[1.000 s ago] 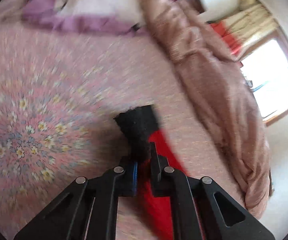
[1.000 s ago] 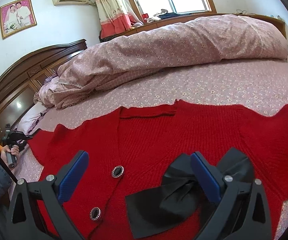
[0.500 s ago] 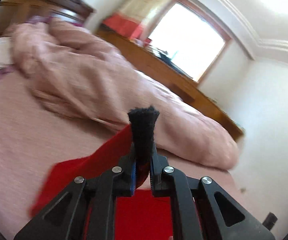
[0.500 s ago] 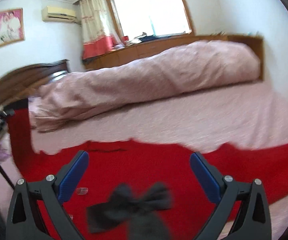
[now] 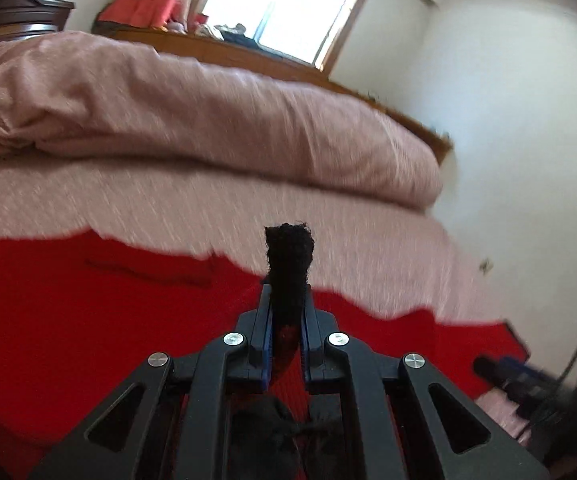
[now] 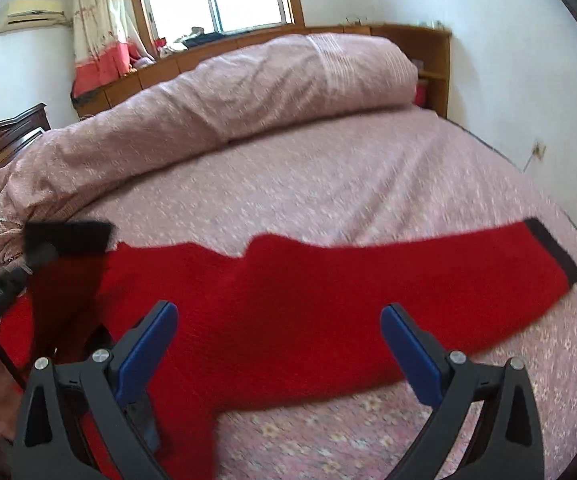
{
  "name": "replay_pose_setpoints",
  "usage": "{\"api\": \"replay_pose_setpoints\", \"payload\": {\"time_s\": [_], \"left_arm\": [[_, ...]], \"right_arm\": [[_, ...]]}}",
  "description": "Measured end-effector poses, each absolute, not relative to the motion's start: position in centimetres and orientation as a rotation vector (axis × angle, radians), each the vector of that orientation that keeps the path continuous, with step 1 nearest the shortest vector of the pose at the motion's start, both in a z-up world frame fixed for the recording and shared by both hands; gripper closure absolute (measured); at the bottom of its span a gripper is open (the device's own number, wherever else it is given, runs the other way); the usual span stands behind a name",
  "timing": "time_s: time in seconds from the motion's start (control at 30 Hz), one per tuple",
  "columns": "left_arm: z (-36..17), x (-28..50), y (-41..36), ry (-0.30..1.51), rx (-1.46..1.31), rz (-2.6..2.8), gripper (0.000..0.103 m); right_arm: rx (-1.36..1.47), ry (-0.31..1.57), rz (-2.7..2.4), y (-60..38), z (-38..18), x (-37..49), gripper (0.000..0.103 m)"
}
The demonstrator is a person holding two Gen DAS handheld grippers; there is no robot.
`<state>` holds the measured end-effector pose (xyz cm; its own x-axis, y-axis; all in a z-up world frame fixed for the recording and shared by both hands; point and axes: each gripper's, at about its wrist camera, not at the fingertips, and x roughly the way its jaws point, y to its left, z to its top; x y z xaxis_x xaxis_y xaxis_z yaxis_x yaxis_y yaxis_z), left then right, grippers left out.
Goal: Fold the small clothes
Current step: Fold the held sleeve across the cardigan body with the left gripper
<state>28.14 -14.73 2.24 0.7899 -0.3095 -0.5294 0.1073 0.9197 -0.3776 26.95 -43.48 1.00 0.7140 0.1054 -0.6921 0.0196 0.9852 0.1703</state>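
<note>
A red knitted cardigan (image 6: 308, 300) with black cuffs lies spread on the pink floral bed sheet (image 6: 348, 184). My left gripper (image 5: 286, 300) is shut on the black cuff (image 5: 288, 260) of one sleeve, and holds it up over the cardigan body (image 5: 88, 300). That lifted cuff also shows at the left of the right wrist view (image 6: 68, 236). My right gripper (image 6: 278, 344) is open and empty, hovering above the cardigan. The other sleeve stretches right, ending in a black cuff (image 6: 552, 252).
A rolled pink duvet (image 6: 228, 108) lies along the far side of the bed. A wooden shelf unit (image 6: 428, 56) and window stand behind it. The dark wooden headboard (image 6: 4, 136) is at the left. The bed's right edge meets a white wall.
My left gripper has lifted the sleeve cuff off the sheet and swung it over the cardigan body. My right gripper has risen and turned right; the black bow has left its view.
</note>
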Motion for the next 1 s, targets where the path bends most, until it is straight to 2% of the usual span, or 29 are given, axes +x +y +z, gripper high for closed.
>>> {"api": "replay_pose_setpoints", "payload": {"time_s": [0.13, 0.23, 0.4, 0.57, 0.73, 1.0], "left_arm": [[0.4, 27.4, -16.4, 0.663, -0.315, -0.237, 0.100], [-0.3, 27.4, -16.8, 0.687, -0.296, -0.250, 0.097], [-0.9, 26.8, -17.6, 0.746, -0.293, -0.303, 0.085], [-0.6, 25.4, -19.0, 0.763, -0.223, -0.343, 0.082], [0.3, 23.9, -19.2, 0.744, -0.207, -0.368, 0.082], [1.9, 24.6, -17.7, 0.663, -0.212, -0.236, 0.075]], "right_arm": [[0.172, 0.793, 0.035, -44.6, 0.5, 26.7, 0.000], [0.193, 0.802, 0.031, -45.1, 0.3, 26.6, 0.000], [0.223, 0.824, 0.030, -45.2, -0.4, 26.6, 0.000], [0.228, 0.837, 0.040, -45.0, -0.6, 26.6, 0.000], [0.269, 0.810, 0.079, -45.2, 0.1, 26.2, 0.000], [0.347, 0.796, 0.043, -49.3, 0.2, 24.8, 0.000]]}}
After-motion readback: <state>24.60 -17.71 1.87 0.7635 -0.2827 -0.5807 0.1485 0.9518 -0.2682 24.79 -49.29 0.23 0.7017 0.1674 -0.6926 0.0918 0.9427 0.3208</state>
